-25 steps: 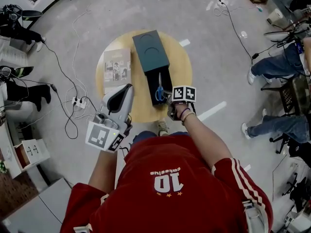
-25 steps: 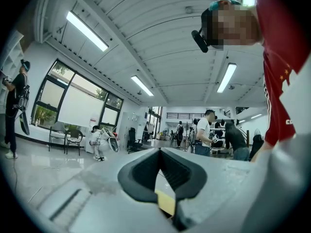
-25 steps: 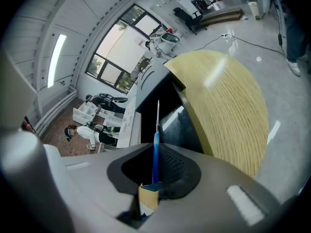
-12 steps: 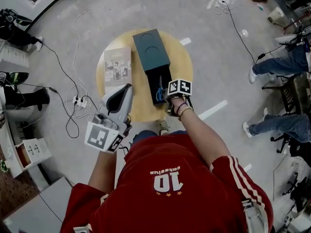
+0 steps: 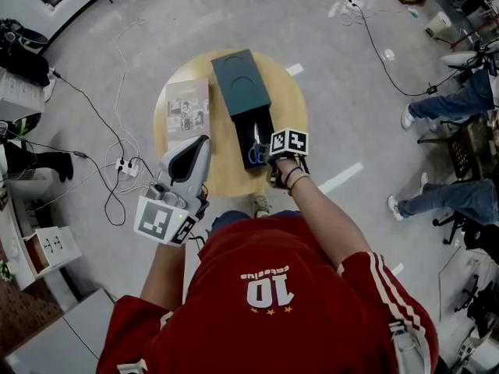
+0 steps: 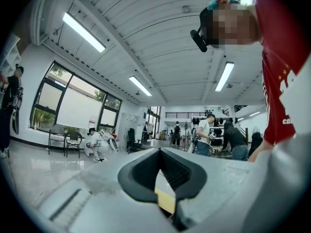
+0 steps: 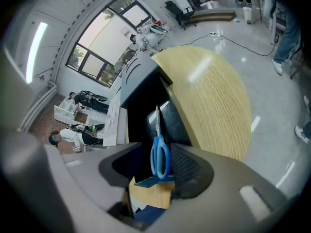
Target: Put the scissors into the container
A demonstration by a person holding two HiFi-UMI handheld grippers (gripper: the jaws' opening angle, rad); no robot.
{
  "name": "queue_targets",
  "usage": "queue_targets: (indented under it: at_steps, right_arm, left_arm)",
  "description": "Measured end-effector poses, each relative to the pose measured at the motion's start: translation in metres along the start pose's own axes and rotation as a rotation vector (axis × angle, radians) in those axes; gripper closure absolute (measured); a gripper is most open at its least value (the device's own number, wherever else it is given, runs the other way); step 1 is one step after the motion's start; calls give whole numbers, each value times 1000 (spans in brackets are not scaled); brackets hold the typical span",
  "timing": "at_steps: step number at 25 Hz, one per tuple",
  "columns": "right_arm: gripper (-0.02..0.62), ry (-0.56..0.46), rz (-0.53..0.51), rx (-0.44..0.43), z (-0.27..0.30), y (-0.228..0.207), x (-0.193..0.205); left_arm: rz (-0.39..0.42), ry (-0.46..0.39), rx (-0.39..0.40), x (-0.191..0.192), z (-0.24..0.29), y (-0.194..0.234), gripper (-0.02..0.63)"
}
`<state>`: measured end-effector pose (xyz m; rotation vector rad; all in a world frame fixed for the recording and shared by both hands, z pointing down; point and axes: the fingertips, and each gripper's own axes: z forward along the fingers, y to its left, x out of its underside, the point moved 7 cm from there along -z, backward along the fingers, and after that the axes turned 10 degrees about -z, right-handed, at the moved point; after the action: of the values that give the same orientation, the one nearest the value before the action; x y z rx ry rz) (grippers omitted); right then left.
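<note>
Blue-handled steel scissors (image 5: 255, 148) lie in the open 6 o'clock end of the dark teal rectangular container (image 5: 242, 80), blades toward 12 o'clock. The right gripper (image 5: 273, 157), just beside the handles, has its jaws spread. The left gripper (image 5: 196, 142), at 8 o'clock, has its jaws pressed together.

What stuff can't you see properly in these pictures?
Booklet print: too small in head view.
Right gripper jaws: hidden under its marker cube in head view.
Container far half: covered by its lid, both views.
Table and scissors: outside left gripper view, which faces the ceiling.
</note>
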<state>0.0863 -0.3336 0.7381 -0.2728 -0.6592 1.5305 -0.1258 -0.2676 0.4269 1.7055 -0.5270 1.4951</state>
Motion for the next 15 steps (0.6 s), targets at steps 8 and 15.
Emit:
queue_targets:
  at_steps: [8, 15]
  right_arm:
    - [407, -90, -52, -3, -26, 5, -2]
    - [410, -425, -292, 53, -102, 40, -25]
  left_arm:
    - [11, -9, 40, -8, -3, -7, 604]
    - [22, -19, 68, -19, -7, -12, 604]
